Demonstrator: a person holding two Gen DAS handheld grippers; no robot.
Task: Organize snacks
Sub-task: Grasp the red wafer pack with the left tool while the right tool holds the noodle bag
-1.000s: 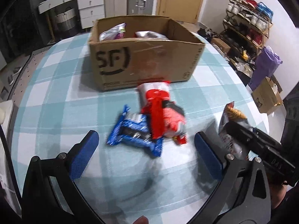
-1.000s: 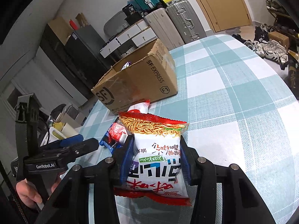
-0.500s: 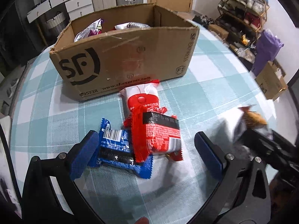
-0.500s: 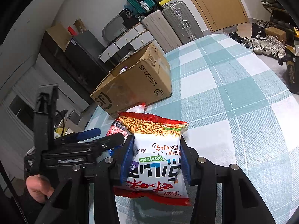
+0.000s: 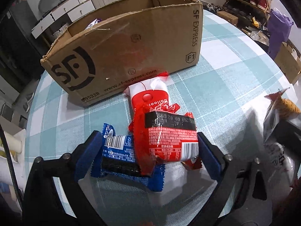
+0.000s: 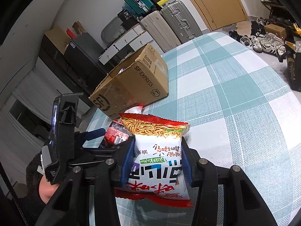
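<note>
- Two views logged, left wrist first.
- Left wrist view: left gripper (image 5: 147,146) is lowered over a small pile of snacks on the checked tablecloth (image 5: 225,79), just in front of the cardboard box (image 5: 122,43).
- Its jaws have just been closing and now bracket two packets at once: the red packet (image 5: 169,141) lying on top and the blue packet (image 5: 120,156) under it. The pads sit right against the wrappers' edges; I cannot tell that they press yet, so I count the jaws as not yet clamped.
- A red-and-white packet (image 5: 150,94) lies beyond the pair, its far end touching the box wall.
- Box interior: only a sliver of one wrapper shows above the rim, so at least some snacks are already in.
- Right wrist view: right gripper (image 6: 157,162) is clamped on the noodle snack bag (image 6: 158,160), pads squeezing both sides, bag held off the table and well short of the box.
- The left gripper's body and the hand (image 6: 45,188) holding it show at lower left, beside the pile.
- Progress, my judgement: partway. Still outside the box: the noodle bag in the grip plus three packets on the cloth.
</note>
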